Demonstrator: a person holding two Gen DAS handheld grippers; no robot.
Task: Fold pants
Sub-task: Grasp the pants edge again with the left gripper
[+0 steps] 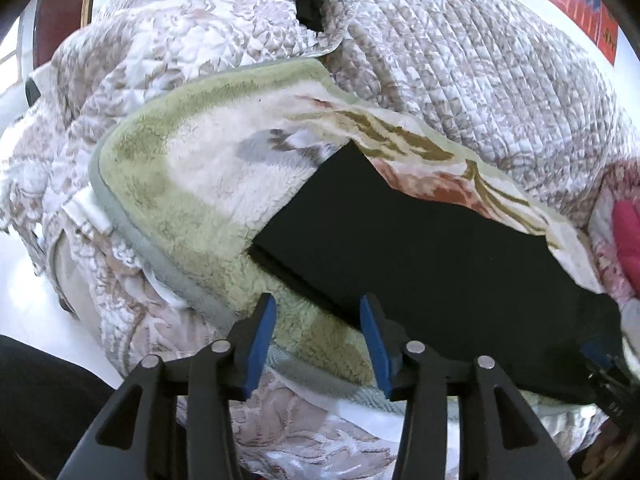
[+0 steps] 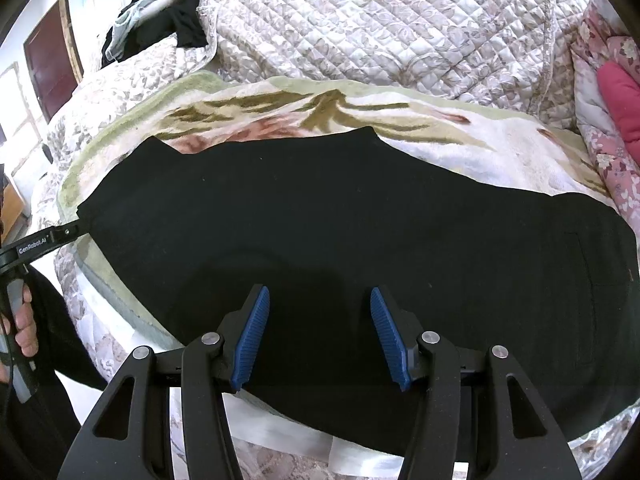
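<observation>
Black pants (image 2: 320, 220) lie lengthwise on a green-edged fleece blanket (image 2: 500, 152), legs stacked, leg ends at the left and the waist with a stitched pocket (image 2: 600, 260) at the right. My right gripper (image 2: 320, 308) hovers open over the middle of the pants' near edge, with nothing between its blue pads. My left gripper (image 1: 318, 314) is open above the blanket (image 1: 180, 184), beside the near corner of the pants (image 1: 420, 240). In the right wrist view the left gripper (image 2: 78, 232) reaches in from the left, its tips at the leg ends.
A quilted floral cover (image 2: 400, 28) lies behind and under the blanket. Dark clothes (image 2: 160, 28) are piled at the back left and a pink cushion (image 2: 620, 96) lies at the right. The person's hand (image 2: 24, 320) holds the left gripper's handle. The bed's edge runs close in front.
</observation>
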